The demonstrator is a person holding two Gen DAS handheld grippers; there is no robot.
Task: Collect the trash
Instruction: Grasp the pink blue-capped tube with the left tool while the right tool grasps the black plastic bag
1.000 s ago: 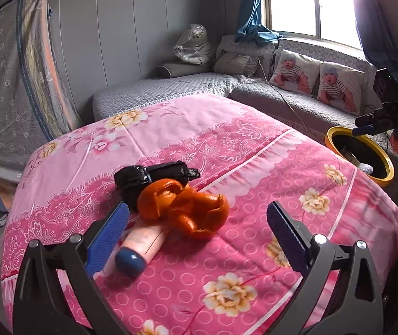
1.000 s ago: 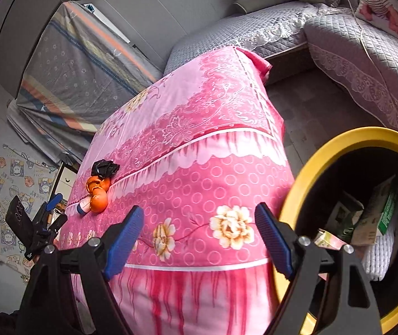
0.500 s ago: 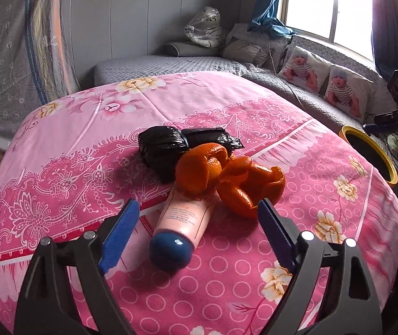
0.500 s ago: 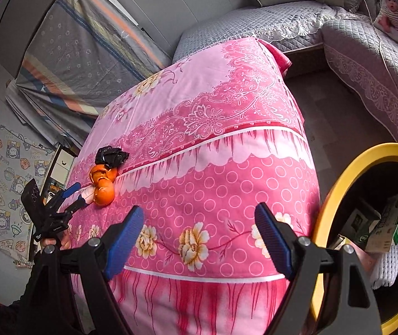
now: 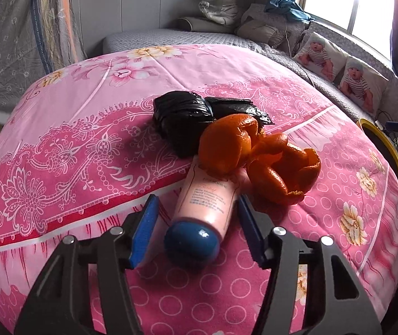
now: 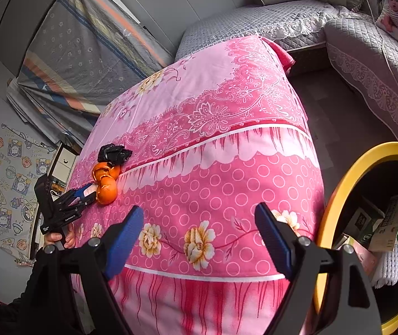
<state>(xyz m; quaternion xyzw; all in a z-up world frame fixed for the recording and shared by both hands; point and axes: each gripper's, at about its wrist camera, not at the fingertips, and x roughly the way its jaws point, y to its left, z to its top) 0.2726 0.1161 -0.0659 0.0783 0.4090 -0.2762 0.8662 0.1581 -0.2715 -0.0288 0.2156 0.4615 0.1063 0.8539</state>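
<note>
Now my left tool [image 5: 196,219] is closing around the pink tube [image 5: 208,201], lower centre, pads not yet pressing; right tool [image 6: 199,237] open, empty, parked beside the bin [image 6: 338,201].

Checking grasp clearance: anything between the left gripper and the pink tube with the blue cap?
Nothing blocks it. The left gripper is closing with the pink plastic tube with the blue cap between its jaws. Curled orange peel overlaps only the tube's far end.

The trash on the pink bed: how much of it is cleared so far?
Done: cartons already sit in the yellow bin. In hand: the left gripper is closing around the pink bottle, not yet gripping. Left: the orange peels and black bag. The right gripper waits open, empty.
</note>
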